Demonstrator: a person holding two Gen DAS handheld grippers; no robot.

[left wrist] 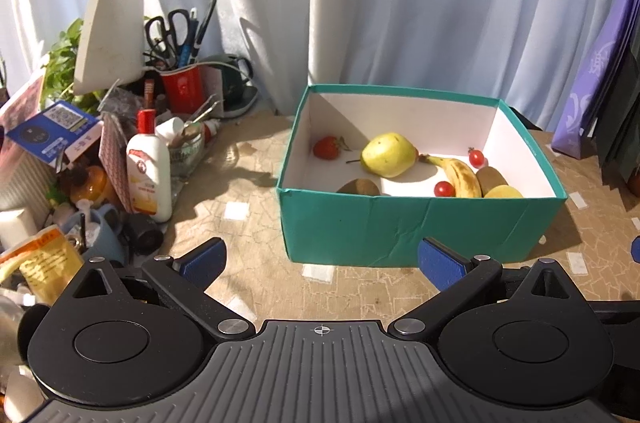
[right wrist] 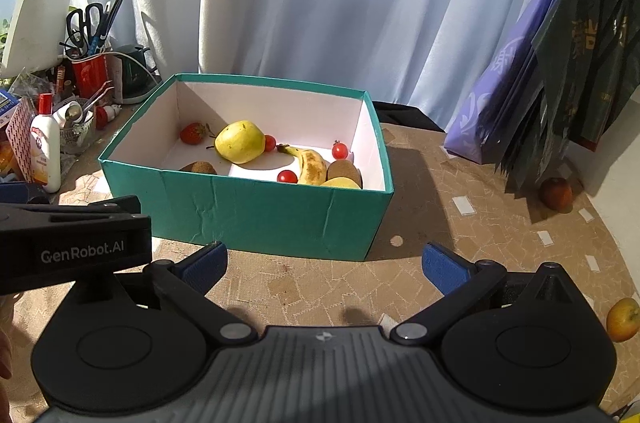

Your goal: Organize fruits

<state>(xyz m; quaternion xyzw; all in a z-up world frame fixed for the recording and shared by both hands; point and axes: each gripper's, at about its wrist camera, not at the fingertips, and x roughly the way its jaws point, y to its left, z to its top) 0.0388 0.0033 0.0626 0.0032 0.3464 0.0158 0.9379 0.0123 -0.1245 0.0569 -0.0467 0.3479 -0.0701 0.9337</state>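
Your bench (right wrist: 460, 219) carries the teal box (right wrist: 256, 211), already holding most of the fruit: pear (right wrist: 239, 142), banana (right wrist: 310, 165), kiwis, strawberry (right wrist: 192, 133) and cherry tomatoes. Left outside, by your right, are two apples: one (right wrist: 556, 194) near the hanging bags, one (right wrist: 622, 319) nearer you. Your left tool (left wrist: 320, 261) and right tool (right wrist: 324, 265) both stand apart, empty, before the box

The left gripper (left wrist: 320, 259) is held level and low, its blue fingers (left wrist: 202, 261) spread wide, nothing gripped between them. The right gripper (right wrist: 325, 265) is held likewise, jaws parted and empty. The left unit's body is seen just beside the right's left finger.
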